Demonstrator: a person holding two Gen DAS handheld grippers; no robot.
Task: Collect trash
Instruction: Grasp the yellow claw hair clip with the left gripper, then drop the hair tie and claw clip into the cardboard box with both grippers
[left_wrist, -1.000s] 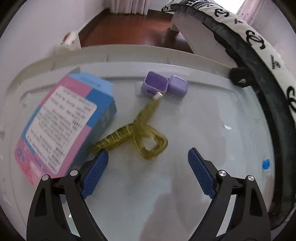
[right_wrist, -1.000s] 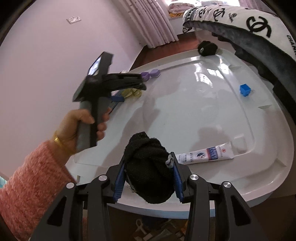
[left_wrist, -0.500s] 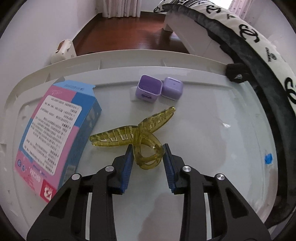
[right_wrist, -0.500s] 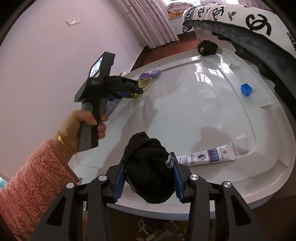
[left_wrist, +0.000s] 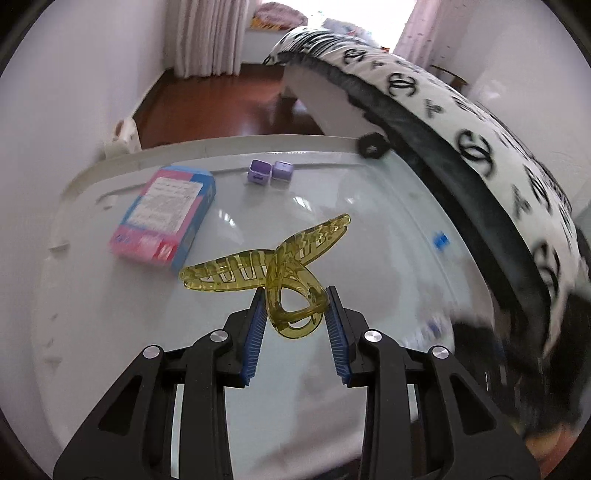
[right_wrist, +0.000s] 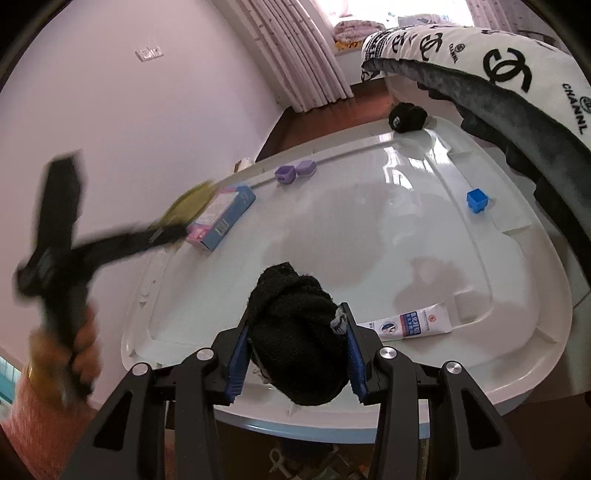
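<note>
Clamped in left gripper (left_wrist: 295, 314): yellow hair claw (left_wrist: 280, 273), frame centre. Black sock (right_wrist: 295, 339) gripped by right gripper (right_wrist: 295, 354). Box (right_wrist: 225, 214), toothpaste tube (right_wrist: 410, 325), blue cube (right_wrist: 477, 200) left uncollected.

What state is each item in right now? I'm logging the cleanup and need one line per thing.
left gripper: shut on the yellow hair claw.
yellow hair claw: held off the white table, teeth spread.
right gripper: shut on the black sock.
black sock: bunched, held.
pink and blue box: lying flat.
purple case: open, both halves side by side.
toothpaste tube: lying flat.
blue cube: resting on the table.
</note>
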